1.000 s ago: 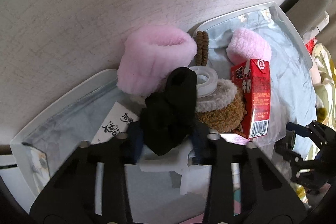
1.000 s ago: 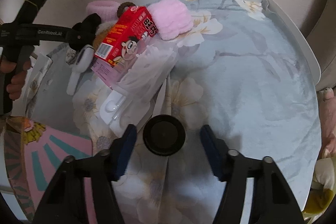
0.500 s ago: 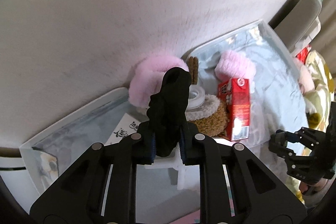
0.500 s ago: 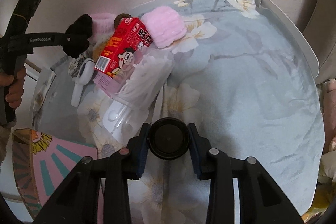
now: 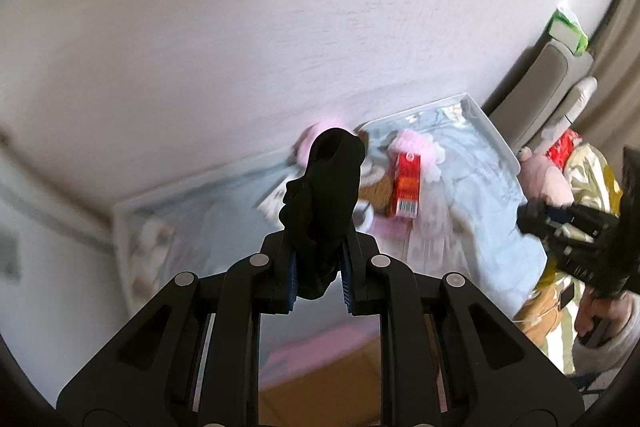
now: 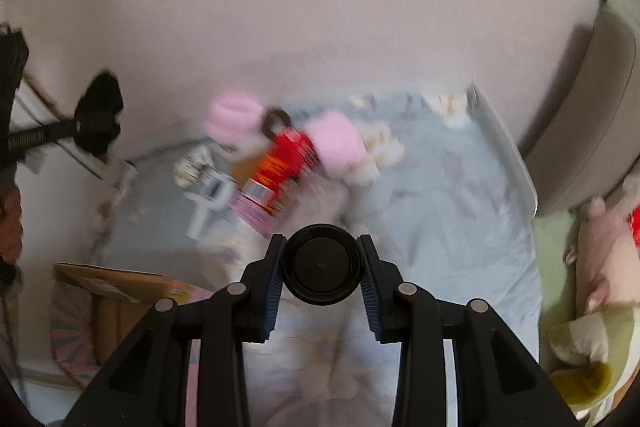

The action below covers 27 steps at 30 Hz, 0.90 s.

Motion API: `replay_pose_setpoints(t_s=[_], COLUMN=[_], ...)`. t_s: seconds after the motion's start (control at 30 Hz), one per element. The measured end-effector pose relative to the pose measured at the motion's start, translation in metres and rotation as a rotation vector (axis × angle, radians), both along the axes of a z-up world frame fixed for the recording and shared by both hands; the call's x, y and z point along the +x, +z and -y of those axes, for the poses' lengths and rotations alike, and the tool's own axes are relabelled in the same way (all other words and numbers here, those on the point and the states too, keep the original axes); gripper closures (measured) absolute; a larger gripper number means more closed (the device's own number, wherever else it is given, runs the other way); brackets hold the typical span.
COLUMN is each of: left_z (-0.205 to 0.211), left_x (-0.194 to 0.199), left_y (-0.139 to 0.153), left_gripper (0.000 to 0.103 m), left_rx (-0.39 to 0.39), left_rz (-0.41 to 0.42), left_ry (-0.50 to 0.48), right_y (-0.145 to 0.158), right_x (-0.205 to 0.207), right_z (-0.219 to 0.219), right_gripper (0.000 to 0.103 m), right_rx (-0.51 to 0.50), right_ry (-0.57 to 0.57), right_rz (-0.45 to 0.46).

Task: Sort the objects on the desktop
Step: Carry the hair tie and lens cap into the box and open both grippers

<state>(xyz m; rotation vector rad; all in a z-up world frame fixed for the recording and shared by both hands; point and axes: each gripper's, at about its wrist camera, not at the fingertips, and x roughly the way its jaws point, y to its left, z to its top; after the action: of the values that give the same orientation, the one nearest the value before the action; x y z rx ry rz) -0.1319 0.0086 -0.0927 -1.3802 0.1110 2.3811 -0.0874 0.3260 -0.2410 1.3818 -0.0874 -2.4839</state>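
My left gripper (image 5: 319, 277) is shut on a black sock (image 5: 324, 199), which sticks up between its pads, high above the table. The same sock (image 6: 100, 115) shows at the far left of the right wrist view. My right gripper (image 6: 320, 281) is shut on a round black lid (image 6: 320, 269), also lifted off the cloth. Below lie a red milk carton (image 5: 408, 187), pink fluffy pieces (image 6: 338, 141) and a brown hair tie (image 6: 276, 121) on the floral blue cloth (image 6: 452, 219). Both views are blurred.
The white table rim (image 6: 508, 151) runs along the wall. A white handheld device (image 6: 210, 193) lies left of the carton. A cardboard box (image 6: 116, 287) and a pink patterned surface sit at the near left. A plush toy (image 6: 608, 259) and bedding lie to the right.
Both grippers closed, the left on the black sock, the right on the black lid, and both rose away from the table. The table's objects look smaller and farther now.
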Motion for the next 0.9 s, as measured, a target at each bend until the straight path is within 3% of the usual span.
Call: replay_pose_setpoints(t_s=[0.17, 0.3, 0.47, 0.6, 0.73, 0.9], left_z=[0.032, 0.059, 0.071, 0.069, 0.064, 0.065], left_x=[0.067, 0.108, 0.141, 0.155, 0.154, 0.15], left_y=[0.012, 0.001, -0.04, -0.076, -0.112, -0.121], left_gripper=[0.088, 0.088, 0.088, 0.088, 0.088, 0.088], left_rx=[-0.001, 0.002, -0.011, -0.007, -0.013, -0.006], left_rz=[-0.021, 0.009, 0.106, 0.165, 0.216, 0.247], left_ry=[0.105, 0.188, 0.23, 0.248, 0.268, 0.26], right_y=[0.037, 0.04, 0.004, -0.031, -0.065, -0.082], right_x=[0.038, 0.062, 0.094, 0.104, 0.107, 0.1], right_z=[0.047, 0.086, 0.141, 0.161, 0.165, 0.166], right_gripper=[0.07, 0.07, 0.07, 0.07, 0.07, 0.07], right_rx=[-0.023, -0.029, -0.002, 0.051, 0.077, 0.104], right_ry=[0.135, 0.253, 0.423, 0.488, 0.534, 0.533], right_rz=[-0.081, -0.081, -0.01, 0.038, 0.116, 0.179])
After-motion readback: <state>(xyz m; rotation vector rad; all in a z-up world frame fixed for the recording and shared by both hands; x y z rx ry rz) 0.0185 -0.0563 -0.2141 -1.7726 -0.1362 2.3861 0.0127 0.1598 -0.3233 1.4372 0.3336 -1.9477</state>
